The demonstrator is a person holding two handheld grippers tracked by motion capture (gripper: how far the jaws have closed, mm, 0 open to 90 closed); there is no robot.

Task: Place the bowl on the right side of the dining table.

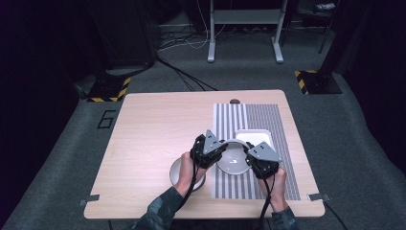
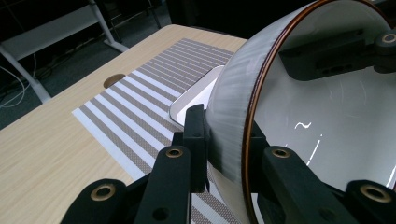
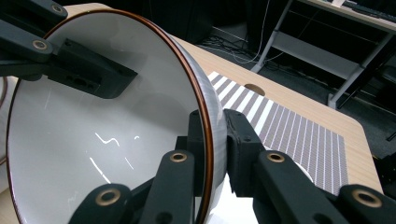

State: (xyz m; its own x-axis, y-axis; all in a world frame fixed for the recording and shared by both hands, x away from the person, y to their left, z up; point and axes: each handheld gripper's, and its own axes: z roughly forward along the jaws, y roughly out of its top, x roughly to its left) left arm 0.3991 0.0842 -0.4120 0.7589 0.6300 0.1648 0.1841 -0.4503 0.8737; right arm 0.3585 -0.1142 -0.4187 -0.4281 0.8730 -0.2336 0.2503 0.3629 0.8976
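A white bowl (image 1: 233,162) with a thin brown rim hangs just above the striped placemat (image 1: 275,120), held from both sides. My left gripper (image 1: 219,152) is shut on its left rim, and my right gripper (image 1: 249,160) is shut on its right rim. In the left gripper view the jaws of the left gripper (image 2: 224,135) pinch the bowl (image 2: 327,116) wall, with the other gripper's jaw across the far rim. The right gripper view shows the right gripper (image 3: 215,128) clamping the bowl (image 3: 93,130) edge the same way.
A white rectangular dish (image 1: 258,136) lies on the placemat just behind the bowl. A second pale bowl (image 1: 176,171) sits on the bare wood under the left hand. A cable hole (image 1: 234,101) is at the table's far edge. Bare tabletop (image 1: 153,129) spreads to the left.
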